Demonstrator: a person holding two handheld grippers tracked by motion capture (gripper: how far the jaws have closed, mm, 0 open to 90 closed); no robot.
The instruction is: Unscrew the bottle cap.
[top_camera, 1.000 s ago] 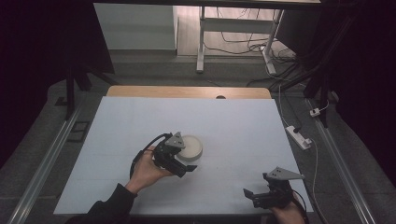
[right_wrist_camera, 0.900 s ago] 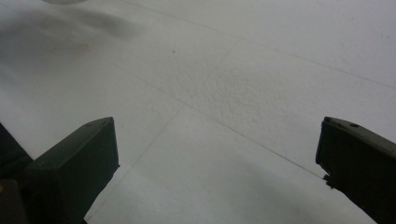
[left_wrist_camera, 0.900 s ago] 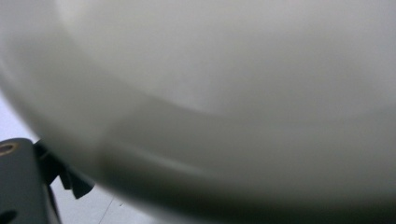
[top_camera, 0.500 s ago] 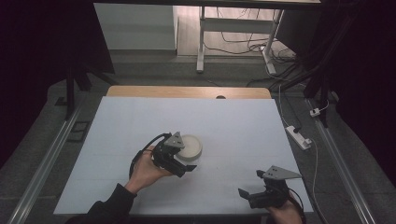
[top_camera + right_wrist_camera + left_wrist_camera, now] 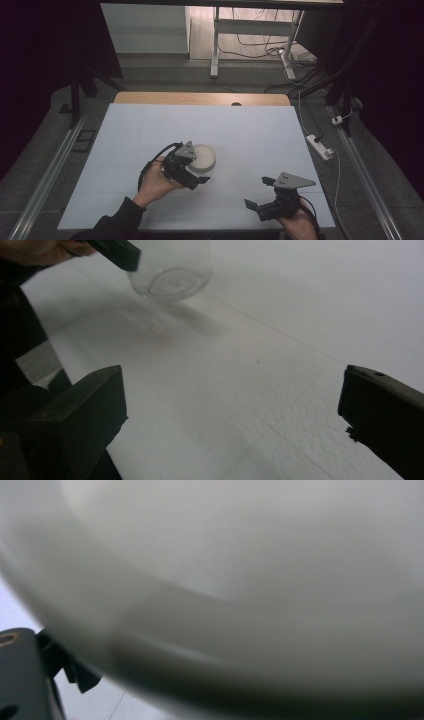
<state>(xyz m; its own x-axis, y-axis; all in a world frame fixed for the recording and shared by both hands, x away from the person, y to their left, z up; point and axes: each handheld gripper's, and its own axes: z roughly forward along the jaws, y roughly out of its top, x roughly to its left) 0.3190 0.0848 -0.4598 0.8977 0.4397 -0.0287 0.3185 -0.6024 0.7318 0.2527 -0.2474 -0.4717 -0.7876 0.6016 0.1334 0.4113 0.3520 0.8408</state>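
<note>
The left gripper [image 5: 192,172] is right on the white bowl [image 5: 202,159] near the middle of the white table [image 5: 260,135], a little to the left side. In the left gripper view the bowl's rim [image 5: 210,630] is pressed up close and blurred — whether the jaws are clamped on it, I cannot tell. In the right gripper view the bowl [image 5: 172,270] sits tilted, lifted at one edge. The right gripper [image 5: 260,207] waits well apart near the front edge — jaws wide apart over bare table.
</note>
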